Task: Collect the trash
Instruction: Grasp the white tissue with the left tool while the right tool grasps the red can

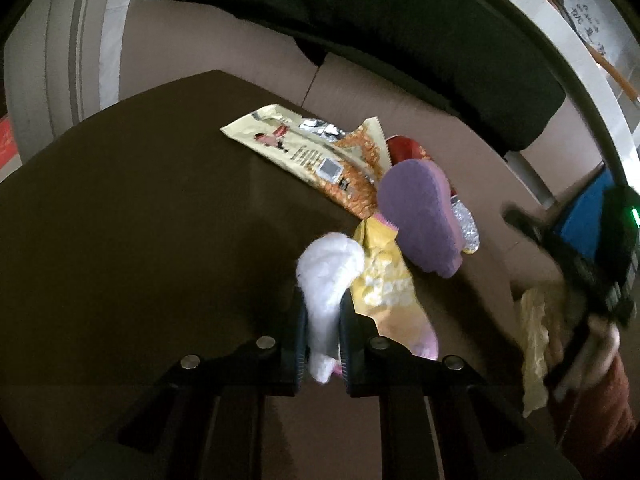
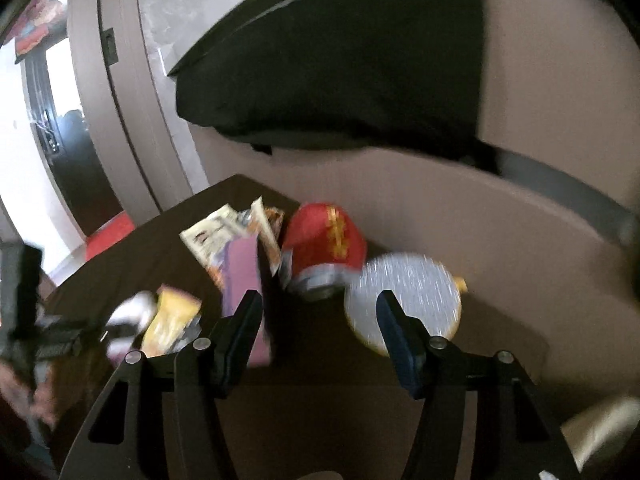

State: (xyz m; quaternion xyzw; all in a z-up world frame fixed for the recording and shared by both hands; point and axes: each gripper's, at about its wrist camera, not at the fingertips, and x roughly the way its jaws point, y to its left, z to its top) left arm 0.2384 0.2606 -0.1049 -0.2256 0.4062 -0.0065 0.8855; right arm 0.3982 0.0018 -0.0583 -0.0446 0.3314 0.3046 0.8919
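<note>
Motion blur smears the red can (image 2: 324, 244) and silver lid (image 2: 404, 292).

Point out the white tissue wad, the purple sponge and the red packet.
white tissue wad (image 1: 330, 272): left wrist view, on its bulging upper end.
purple sponge (image 1: 416, 216): left wrist view, middle of its flat face.
red packet (image 2: 326, 236): right wrist view, on its red front.

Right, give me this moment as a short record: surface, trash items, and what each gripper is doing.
surface: dark brown table
left gripper: shut on a white crumpled tissue
right gripper: open, nothing between its fingers
trash beside the tissue: yellow snack bag, purple flat piece
trash farther back: cream and orange wrapper, red packet
trash near right gripper: round silver-faced piece, blurred
backdrop: black cushion
</note>
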